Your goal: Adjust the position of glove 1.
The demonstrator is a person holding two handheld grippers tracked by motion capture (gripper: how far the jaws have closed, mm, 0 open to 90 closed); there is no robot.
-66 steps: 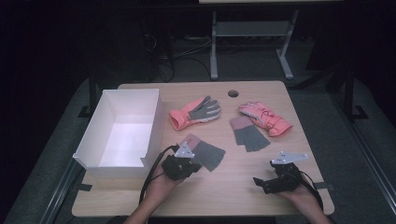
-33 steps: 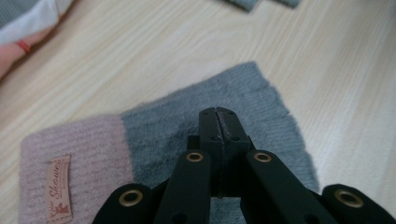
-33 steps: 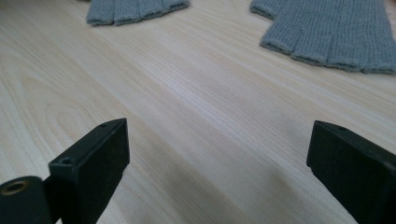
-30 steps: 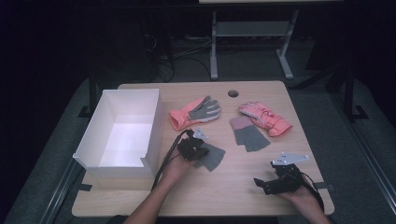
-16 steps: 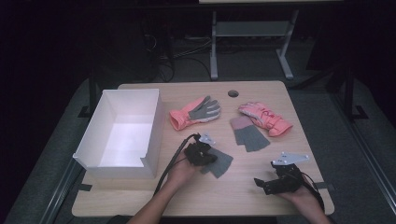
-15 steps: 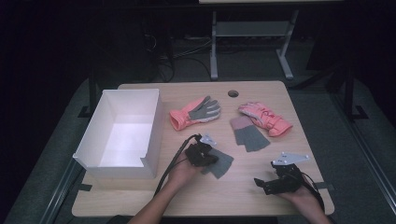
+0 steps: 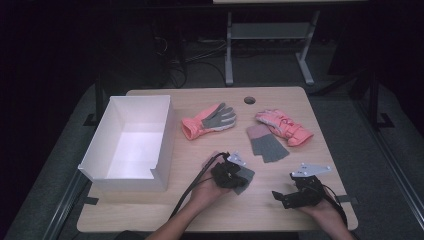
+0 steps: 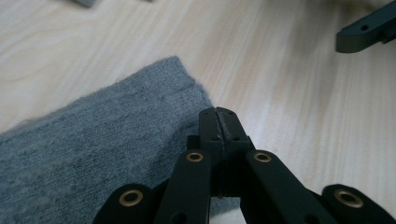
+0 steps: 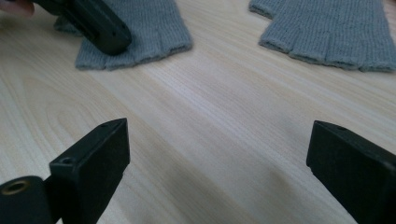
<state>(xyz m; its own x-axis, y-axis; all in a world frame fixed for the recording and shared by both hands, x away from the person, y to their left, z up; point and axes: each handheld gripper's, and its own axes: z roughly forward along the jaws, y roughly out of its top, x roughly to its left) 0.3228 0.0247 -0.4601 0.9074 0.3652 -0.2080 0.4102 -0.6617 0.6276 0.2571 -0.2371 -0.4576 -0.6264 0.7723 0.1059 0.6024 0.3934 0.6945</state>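
pinching the near grey glove (image 8: 93, 154) at its edge: left gripper (image 8: 218, 122) jaws fully closed on the knit, lower centre of the high view. right gripper (image 9: 219, 154) wide open, holding nothing, lower right. likely next: lift and carry to the white box (image 7: 131, 172) at left. bare table (image 7: 280, 210) between gives room; box wall needs clearance.
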